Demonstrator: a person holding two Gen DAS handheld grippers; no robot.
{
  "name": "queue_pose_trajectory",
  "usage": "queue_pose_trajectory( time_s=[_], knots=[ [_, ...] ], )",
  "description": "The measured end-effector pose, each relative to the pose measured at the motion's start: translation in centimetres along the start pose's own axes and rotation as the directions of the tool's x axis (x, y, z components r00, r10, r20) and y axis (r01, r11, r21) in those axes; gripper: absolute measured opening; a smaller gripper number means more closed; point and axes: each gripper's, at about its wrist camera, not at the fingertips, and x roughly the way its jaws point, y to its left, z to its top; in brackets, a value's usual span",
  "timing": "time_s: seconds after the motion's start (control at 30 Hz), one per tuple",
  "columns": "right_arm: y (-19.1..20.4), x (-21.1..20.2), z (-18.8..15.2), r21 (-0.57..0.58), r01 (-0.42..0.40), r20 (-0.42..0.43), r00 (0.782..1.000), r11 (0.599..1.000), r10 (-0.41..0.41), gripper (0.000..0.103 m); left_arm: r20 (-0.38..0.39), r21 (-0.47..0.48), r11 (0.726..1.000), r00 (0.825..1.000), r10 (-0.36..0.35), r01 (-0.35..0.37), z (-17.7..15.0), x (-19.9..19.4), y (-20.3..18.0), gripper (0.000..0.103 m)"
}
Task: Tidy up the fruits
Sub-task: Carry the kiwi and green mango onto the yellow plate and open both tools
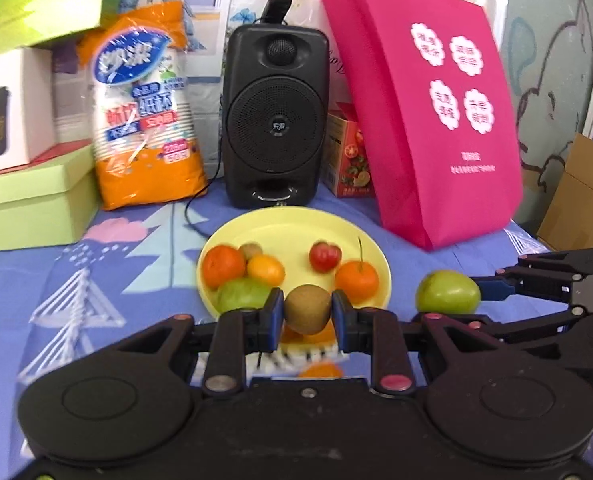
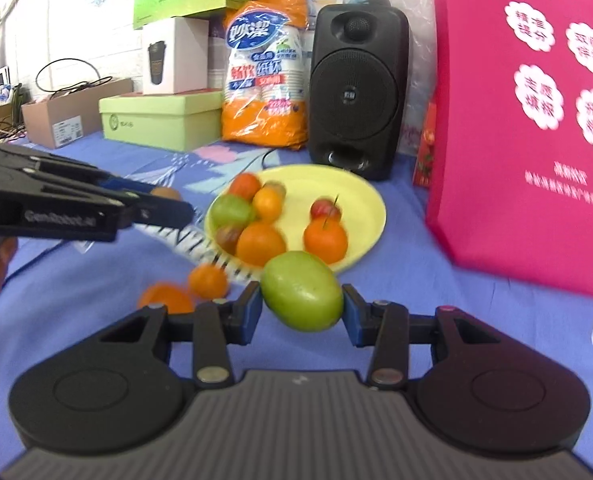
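My left gripper (image 1: 307, 314) is shut on a brown kiwi (image 1: 307, 309) and holds it above the near rim of the yellow plate (image 1: 292, 226). My right gripper (image 2: 302, 309) is shut on a green apple (image 2: 302, 296), just in front of the plate (image 2: 356, 196). In the left wrist view the green apple (image 1: 448, 292) shows to the plate's right, held by the right gripper. The plate holds oranges, a green fruit, a red fruit and a small kiwi. Two oranges (image 2: 207, 280) lie on the cloth left of the right gripper.
A black speaker (image 1: 276, 116) stands behind the plate, a pink bag (image 1: 428, 120) to its right, an orange pack of paper cups (image 1: 144, 112) and green boxes (image 1: 32, 200) to its left. A striped white item (image 2: 200, 248) lies by the plate's near edge.
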Motion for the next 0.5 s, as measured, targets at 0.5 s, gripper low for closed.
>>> queue_pose_trajectory(
  time_s=[0.5],
  knots=[
    [-3.0, 10.4, 5.3, -0.067, -0.015, -0.078, 0.997, 0.998, 0.01, 0.041, -0.089, 0.048, 0.995, 0.992, 0.092, -0.088, 7.1, 13.4, 1.0, 0.026]
  ],
)
